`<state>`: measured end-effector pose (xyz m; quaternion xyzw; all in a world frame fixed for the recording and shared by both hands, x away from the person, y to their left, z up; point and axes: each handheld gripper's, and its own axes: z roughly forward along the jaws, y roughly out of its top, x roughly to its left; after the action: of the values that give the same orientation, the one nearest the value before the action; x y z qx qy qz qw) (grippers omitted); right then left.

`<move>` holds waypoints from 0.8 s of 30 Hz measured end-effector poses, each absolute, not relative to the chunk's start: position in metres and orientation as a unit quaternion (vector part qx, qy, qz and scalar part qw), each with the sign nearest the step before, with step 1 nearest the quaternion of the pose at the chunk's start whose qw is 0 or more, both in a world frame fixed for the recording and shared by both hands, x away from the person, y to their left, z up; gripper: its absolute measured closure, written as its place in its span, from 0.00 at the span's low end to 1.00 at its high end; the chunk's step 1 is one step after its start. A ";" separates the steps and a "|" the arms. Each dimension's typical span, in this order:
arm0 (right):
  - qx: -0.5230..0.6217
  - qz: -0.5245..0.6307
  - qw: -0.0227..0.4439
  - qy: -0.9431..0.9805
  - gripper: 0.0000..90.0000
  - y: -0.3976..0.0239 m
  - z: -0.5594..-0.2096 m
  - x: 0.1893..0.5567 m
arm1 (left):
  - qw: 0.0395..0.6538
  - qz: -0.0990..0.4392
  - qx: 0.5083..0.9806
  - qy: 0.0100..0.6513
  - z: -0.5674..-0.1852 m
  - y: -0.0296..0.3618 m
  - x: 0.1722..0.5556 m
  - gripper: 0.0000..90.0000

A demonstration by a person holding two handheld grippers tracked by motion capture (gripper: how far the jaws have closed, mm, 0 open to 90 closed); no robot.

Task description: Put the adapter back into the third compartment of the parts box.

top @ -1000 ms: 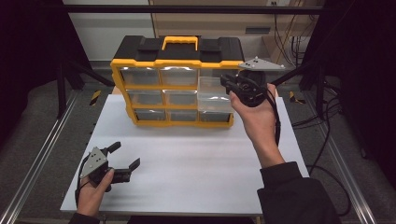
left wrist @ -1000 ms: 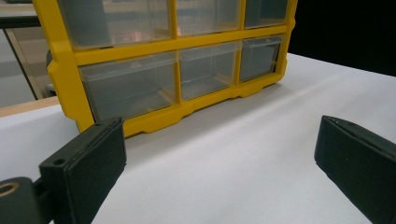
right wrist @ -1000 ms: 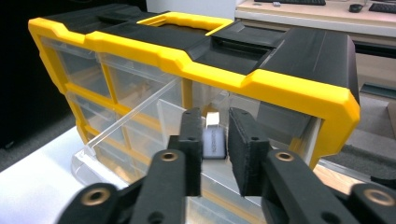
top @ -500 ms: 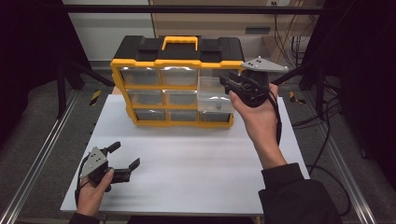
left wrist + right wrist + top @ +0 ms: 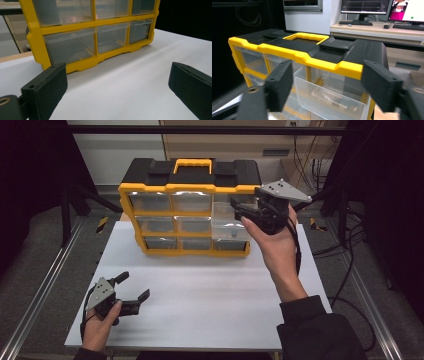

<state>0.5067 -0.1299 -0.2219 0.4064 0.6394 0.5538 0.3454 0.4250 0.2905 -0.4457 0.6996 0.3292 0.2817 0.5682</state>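
One yellow-framed black-topped plastic drawer cabinet [image 5: 185, 215] at the white table [image 5: 210, 290]'s far edge; apparently nine clear drawers, one pulled-out clear drawer [image 5: 227, 222] before the right gripper [image 5: 239, 210], jaws just spread, empty. Left gripper [image 5: 134, 290] spread, near front-left.

Yellow-black drawer organizer [image 5: 187, 210] upright at far edge of white tabletop [image 5: 200, 290]; clear right-column drawer [image 5: 227, 222] pulled partway out, small parts inside.

The right gripper [image 5: 239, 211] is raised on an outstretched forearm, its jaws just opened wide with nothing clamped. The left gripper [image 5: 134, 287] sits low, jaws spread apart, empty.
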 end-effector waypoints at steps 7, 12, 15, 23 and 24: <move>0.399 0.563 0.352 0.632 0.12 -0.124 -0.220 0.501 | 0.571 0.280 0.697 0.331 -0.445 0.291 0.424 0.02; 0.394 0.573 0.354 0.625 0.08 -0.121 -0.218 0.497 | 0.571 0.283 0.695 0.334 -0.445 0.293 0.422 0.02; 0.390 0.575 0.352 0.627 0.06 -0.121 -0.217 0.496 | 0.575 0.287 0.690 0.333 -0.442 0.295 0.421 0.02; 0.396 0.580 0.349 0.620 0.06 -0.124 -0.213 0.499 | 0.574 0.282 0.693 0.332 -0.444 0.293 0.425 0.02; 0.396 0.579 0.348 0.622 0.05 -0.124 -0.213 0.499 | 0.574 0.283 0.694 0.330 -0.444 0.293 0.424 0.02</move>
<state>0.4988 -0.1243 -0.2133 0.3963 0.6216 0.5794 0.3477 0.4243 0.2928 -0.4439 0.6942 0.3304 0.2827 0.5735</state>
